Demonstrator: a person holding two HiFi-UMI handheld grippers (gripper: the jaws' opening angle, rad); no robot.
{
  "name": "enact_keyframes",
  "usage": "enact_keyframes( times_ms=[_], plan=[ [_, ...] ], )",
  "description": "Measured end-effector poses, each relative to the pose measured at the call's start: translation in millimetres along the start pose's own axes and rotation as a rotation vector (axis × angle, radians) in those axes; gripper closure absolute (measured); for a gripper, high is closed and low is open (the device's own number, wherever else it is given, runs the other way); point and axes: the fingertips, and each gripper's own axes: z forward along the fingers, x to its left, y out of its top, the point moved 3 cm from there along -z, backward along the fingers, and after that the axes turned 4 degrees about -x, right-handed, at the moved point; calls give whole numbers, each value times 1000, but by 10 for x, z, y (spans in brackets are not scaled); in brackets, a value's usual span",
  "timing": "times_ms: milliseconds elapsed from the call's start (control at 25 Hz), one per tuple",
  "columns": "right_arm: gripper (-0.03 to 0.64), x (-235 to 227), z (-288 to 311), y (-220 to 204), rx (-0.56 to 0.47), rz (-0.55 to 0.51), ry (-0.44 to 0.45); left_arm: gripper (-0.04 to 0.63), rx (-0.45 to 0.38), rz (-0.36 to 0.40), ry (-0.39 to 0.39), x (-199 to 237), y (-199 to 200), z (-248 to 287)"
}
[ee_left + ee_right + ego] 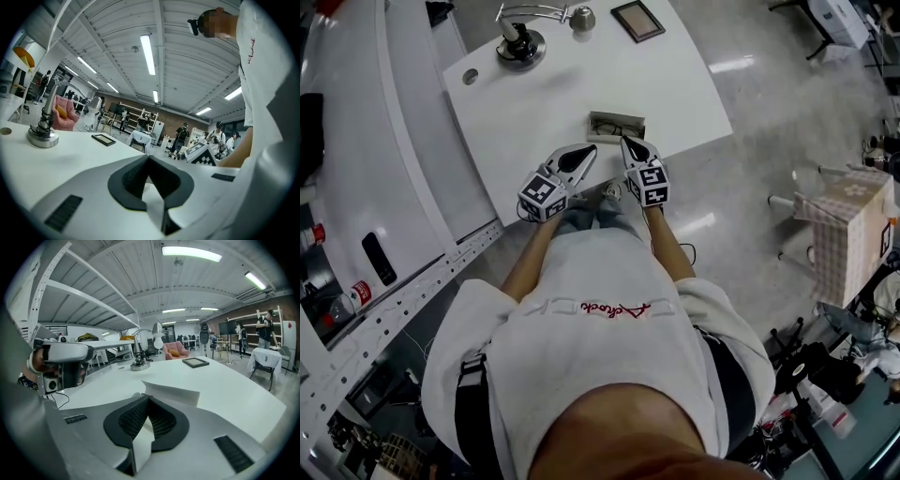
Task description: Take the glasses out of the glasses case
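So, one glasses case [616, 126]; near it two tongs, left gripper [587, 152] and right gripper [629, 143], both clenched, empty.

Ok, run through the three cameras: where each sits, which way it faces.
Head view: on the person's head, facing steeply down at the table, glasses case, left tongs and right tongs; shirt and forearms show.
Left gripper view: rides the left tongs, facing low across the table toward the lamp base; closed jaws and shirt show.
Right gripper view: rides the right tongs, facing across the table; closed jaws show.
Shared: both gripper views catch the lamp base and picture frame.
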Motion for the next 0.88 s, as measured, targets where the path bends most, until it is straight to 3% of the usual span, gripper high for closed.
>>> enact_keyframes(
  times_ms=[160,240,320,480,600,800,880],
  plan=[
    [618,-98,192,-13,38,-16,10,606,-3,-4,1,0,2,9],
    [618,-105,262,5,65,-73,21,606,-1,-5,1,8,-3,8],
    [618,-73,319,11,116,-218,30,606,4,-4,1,22,-12,-4],
    [618,38,391,-83,267,-682,68,606,5,-9,4,40,-14,-10],
    [618,76,441,-128,319,-868,92,606,4,-8,4,49,-3,1],
    [617,71,483,-154,340,-903,85,606,4,-6,5,74,11,-6],
    [535,52,499,-142,337,-899,70,606,4,-5,6,89,12,-11]
  ],
)
